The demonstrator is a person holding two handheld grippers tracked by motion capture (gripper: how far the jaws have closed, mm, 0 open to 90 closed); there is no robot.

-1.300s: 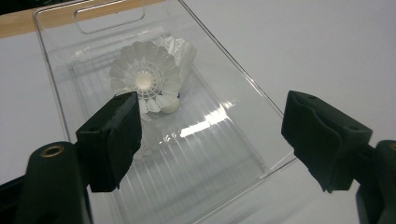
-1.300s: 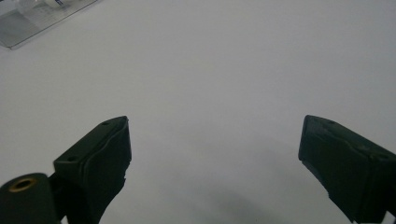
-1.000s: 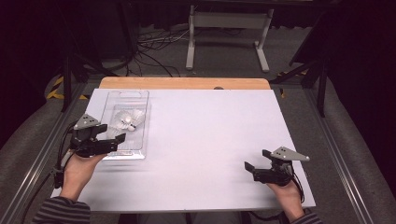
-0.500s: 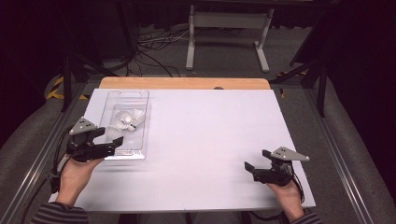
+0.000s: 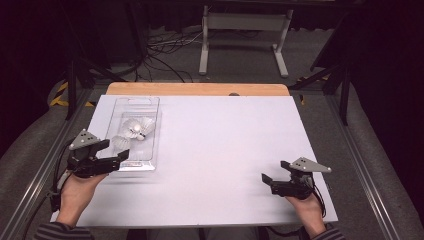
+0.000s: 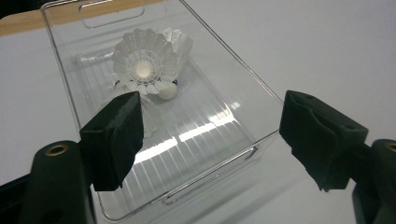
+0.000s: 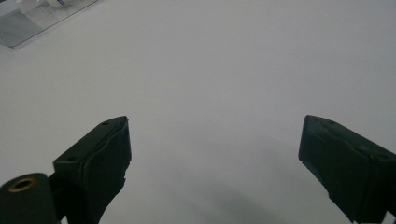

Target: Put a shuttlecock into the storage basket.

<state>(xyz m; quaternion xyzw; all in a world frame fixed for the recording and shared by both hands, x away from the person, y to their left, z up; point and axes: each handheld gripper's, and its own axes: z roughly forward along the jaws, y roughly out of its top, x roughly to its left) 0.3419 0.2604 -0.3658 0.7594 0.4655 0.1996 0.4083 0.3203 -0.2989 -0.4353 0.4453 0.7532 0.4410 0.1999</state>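
Note:
A clear plastic tray lies at the table's left side. White shuttlecocks lie in it, at least two, bunched near its middle. In the left gripper view one shuttlecock shows its open feather skirt, and a white cork tip pokes out beside it. My left gripper stands open at the tray's near end, its jaws spread over the near rim with nothing between them. My right gripper is open near the front right of the table, holding nothing; its own view has the gripper over bare white surface.
The white table top has a wooden strip along its far edge. A corner of the tray appears at the top left of the right gripper view. A metal stand and cables sit on the floor beyond.
My left gripper has drawn back slightly toward the near left, off the tray's end. The right gripper has stayed where it was.

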